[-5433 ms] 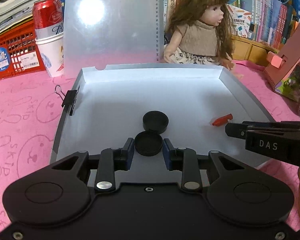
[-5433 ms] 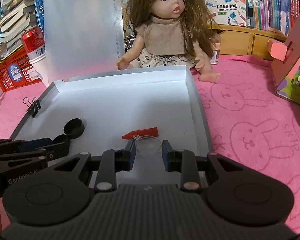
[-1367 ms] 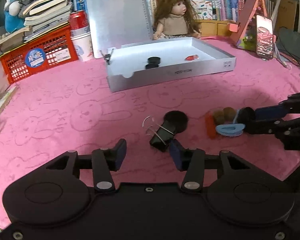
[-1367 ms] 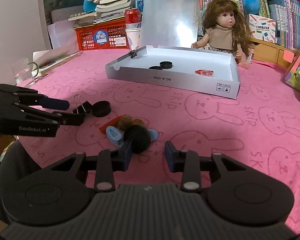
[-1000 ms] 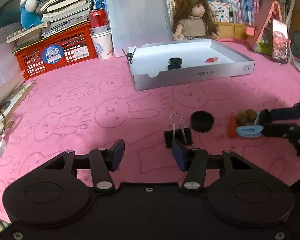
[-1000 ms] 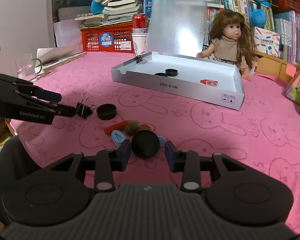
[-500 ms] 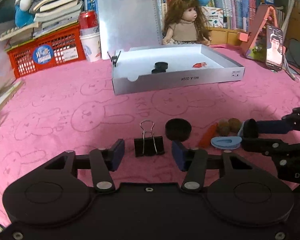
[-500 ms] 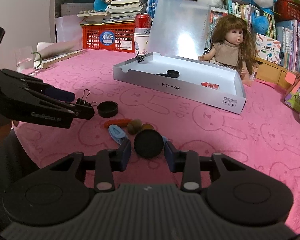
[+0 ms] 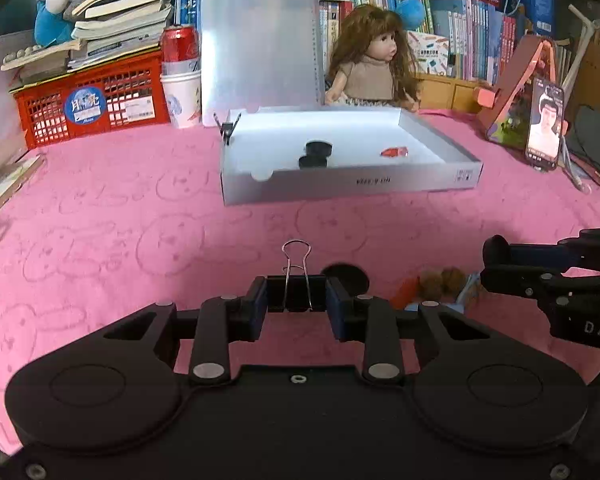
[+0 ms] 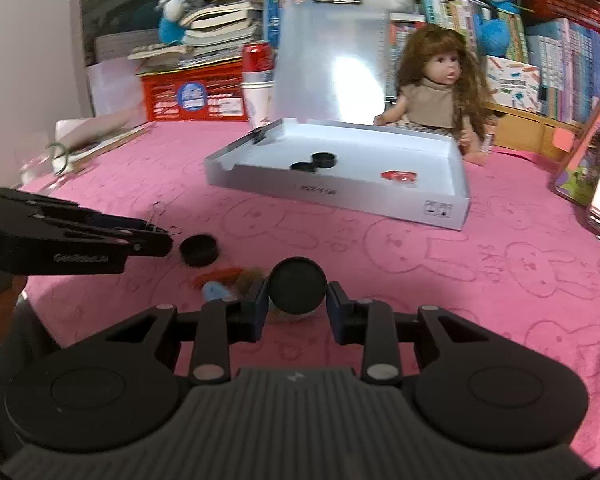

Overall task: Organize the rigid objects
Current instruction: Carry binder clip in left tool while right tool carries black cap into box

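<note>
A binder clip [image 9: 297,293] is clamped between the fingers of the left gripper [image 9: 296,300], well in front of the white box [image 9: 420,181]. A black cap [image 10: 297,285] is gripped by the right gripper [image 10: 297,300], also in front of the box. Two caps [image 9: 318,147] and a red piece [image 9: 394,152] lie inside the box. Another cap [image 10: 198,249] lies on the pink cloth [image 9: 100,216] before the box.

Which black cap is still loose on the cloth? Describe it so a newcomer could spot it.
Start at the white box on the pink cloth and come toward the camera. The loose cap lies flat, open side up, beside the left claw. The other near cap stands on edge in the right claw.
</note>
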`<action>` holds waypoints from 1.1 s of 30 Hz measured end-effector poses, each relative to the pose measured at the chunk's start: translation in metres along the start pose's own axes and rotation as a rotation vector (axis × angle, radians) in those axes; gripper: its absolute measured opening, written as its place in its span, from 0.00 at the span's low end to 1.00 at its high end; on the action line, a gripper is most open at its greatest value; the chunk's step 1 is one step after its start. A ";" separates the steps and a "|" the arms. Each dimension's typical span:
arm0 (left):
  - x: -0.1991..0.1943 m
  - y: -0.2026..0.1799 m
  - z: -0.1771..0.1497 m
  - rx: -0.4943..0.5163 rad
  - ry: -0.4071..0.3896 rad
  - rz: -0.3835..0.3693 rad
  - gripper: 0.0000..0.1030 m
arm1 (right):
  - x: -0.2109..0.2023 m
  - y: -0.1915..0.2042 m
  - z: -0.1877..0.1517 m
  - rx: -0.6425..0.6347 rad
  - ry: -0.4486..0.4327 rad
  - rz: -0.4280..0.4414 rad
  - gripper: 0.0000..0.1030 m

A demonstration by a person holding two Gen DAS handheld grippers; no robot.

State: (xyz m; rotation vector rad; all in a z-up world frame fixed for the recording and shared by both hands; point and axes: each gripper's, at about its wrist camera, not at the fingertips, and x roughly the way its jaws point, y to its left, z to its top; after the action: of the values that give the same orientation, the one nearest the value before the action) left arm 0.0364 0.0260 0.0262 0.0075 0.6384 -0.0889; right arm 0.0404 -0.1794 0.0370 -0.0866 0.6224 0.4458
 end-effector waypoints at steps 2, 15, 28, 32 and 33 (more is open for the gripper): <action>0.000 0.001 0.008 -0.011 -0.001 -0.010 0.29 | 0.001 -0.003 0.006 0.018 0.001 -0.011 0.35; 0.013 0.005 0.062 -0.039 -0.046 -0.047 0.29 | 0.015 -0.027 0.050 0.083 -0.016 -0.048 0.36; 0.085 0.012 0.125 -0.087 0.012 -0.069 0.29 | 0.066 -0.072 0.102 0.203 0.053 -0.071 0.36; 0.115 0.013 0.142 -0.078 0.026 -0.040 0.29 | 0.097 -0.089 0.123 0.231 0.099 -0.088 0.36; 0.123 0.013 0.146 -0.077 0.031 -0.033 0.29 | 0.104 -0.094 0.126 0.245 0.113 -0.088 0.36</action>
State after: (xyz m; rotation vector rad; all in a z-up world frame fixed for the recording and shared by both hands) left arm 0.2225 0.0244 0.0695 -0.0761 0.6723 -0.0962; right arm 0.2243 -0.1980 0.0735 0.0944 0.7772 0.2784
